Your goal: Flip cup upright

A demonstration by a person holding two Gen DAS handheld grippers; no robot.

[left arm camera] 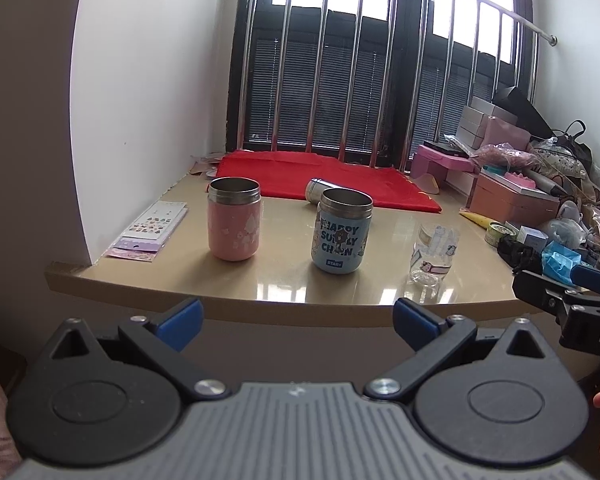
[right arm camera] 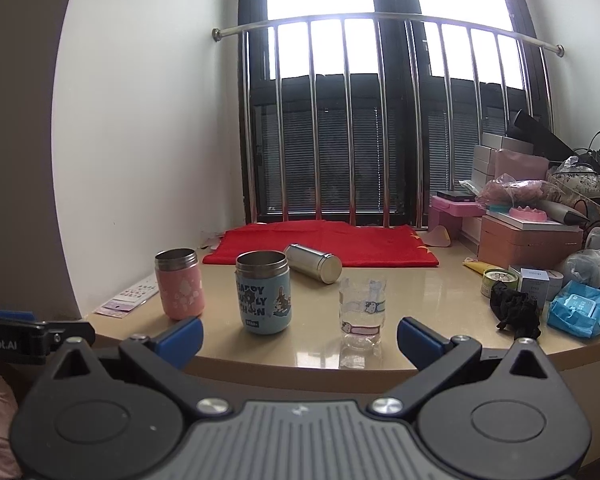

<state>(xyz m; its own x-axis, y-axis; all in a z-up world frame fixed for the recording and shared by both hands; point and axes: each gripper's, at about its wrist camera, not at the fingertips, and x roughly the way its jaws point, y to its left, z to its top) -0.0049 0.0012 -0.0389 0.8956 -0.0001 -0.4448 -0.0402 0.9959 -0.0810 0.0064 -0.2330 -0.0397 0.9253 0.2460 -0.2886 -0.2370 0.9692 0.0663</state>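
Note:
A pink cup and a blue cup stand upright, mouths up, on the beige table. A clear glass with cartoon prints stands near the front edge. A silver steel cup lies on its side behind the blue cup. My left gripper is open and empty, in front of the table's edge. My right gripper is open and empty, just before the glass; it also shows in the left wrist view.
A red cloth lies at the back by the barred window. Sticker sheets lie at the left edge. Boxes, bags and packets crowd the right side, with a black cloth near the front.

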